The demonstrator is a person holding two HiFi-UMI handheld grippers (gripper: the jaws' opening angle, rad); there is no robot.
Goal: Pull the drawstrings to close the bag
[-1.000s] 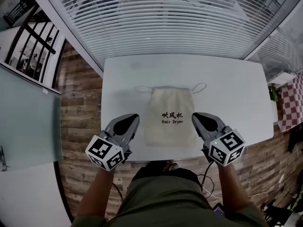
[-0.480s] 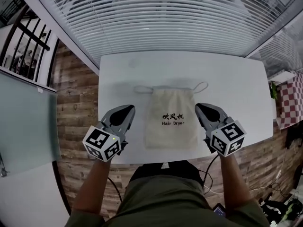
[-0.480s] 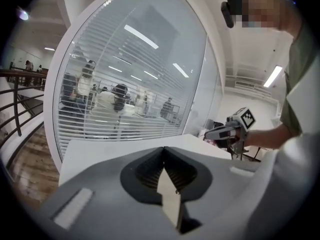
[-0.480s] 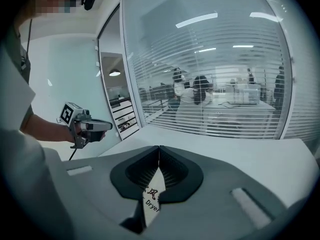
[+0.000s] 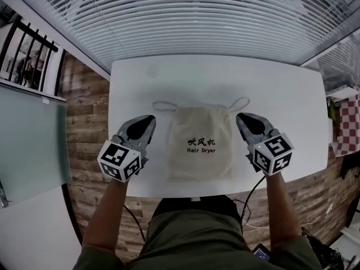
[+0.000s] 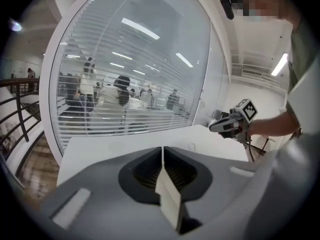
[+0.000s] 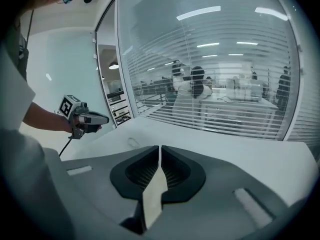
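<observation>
The bag (image 5: pixel 201 142), a pale cloth pouch printed "Hair Dryer", lies flat near the middle of the white table (image 5: pixel 292 83), mouth towards 12 o'clock and still wide. Its drawstrings lie as two thin loops on the tabletop, the left loop (image 5: pixel 163 106) at about 10 o'clock from the bag and the right loop (image 5: pixel 239 103) at about 2 o'clock. My left gripper (image 5: pixel 147 120) hovers at the bag's 9 o'clock and my right gripper (image 5: pixel 243 118) at its 3 o'clock. Both are just beside the cloth without touching it, each with its jaws pressed together and nothing between them. I judge the main risk is the cords themselves. They are thin and lie flat, so a jaw coming in too shallow could slide over a loop, and one coming in too steep could scrape the table or nip the bag's hem along with the cord. I must also part the jaws first, or I will only push the loops away. If one side grips before the other, the light bag will likely drag sideways instead of cinching. For pulling outwards, the table runs on a fair way at 3 o'clock, but its edge is near at 9 o'clock, so my left pull will probably finish over the wooden floor (image 5: pixel 84 117). The near edge sits just below the bag at 6 o'clock, and the window blinds (image 5: pixel 197 16) stand beyond the far edge at 12 o'clock.
</observation>
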